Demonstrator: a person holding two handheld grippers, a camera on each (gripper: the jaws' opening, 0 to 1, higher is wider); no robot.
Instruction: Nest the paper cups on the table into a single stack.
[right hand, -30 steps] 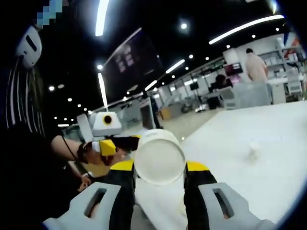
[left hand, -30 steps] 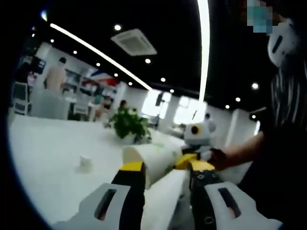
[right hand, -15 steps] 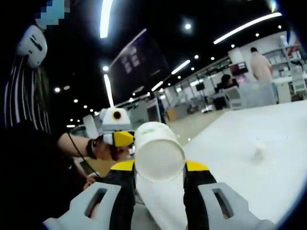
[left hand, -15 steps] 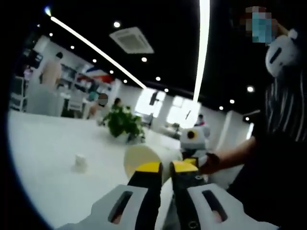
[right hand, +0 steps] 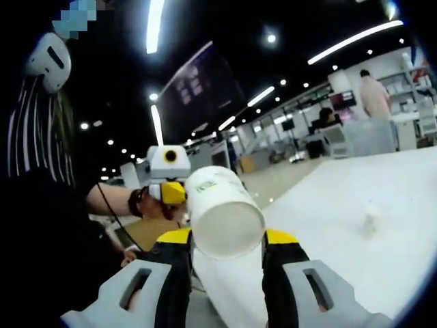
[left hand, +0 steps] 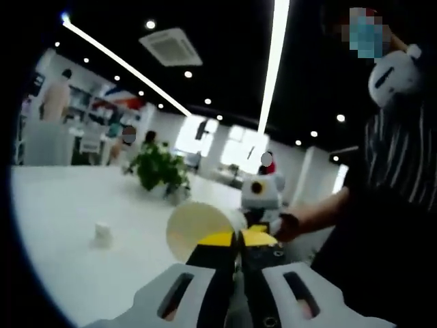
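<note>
- A large open-plan office or showroom hall
- Dark ceiling (left hand: 225, 41) with long light strips (left hand: 273, 61), spotlights and an air-conditioning vent (left hand: 171, 46)
- Wide white table (left hand: 61, 225), potted plant (left hand: 158, 167)
- Far desks and shelves (right hand: 416, 89), people (right hand: 374, 89) standing about

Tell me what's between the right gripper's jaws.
In the right gripper view, a stack of paper cups sits clamped between the right gripper jaws, bottom toward the camera.
</note>
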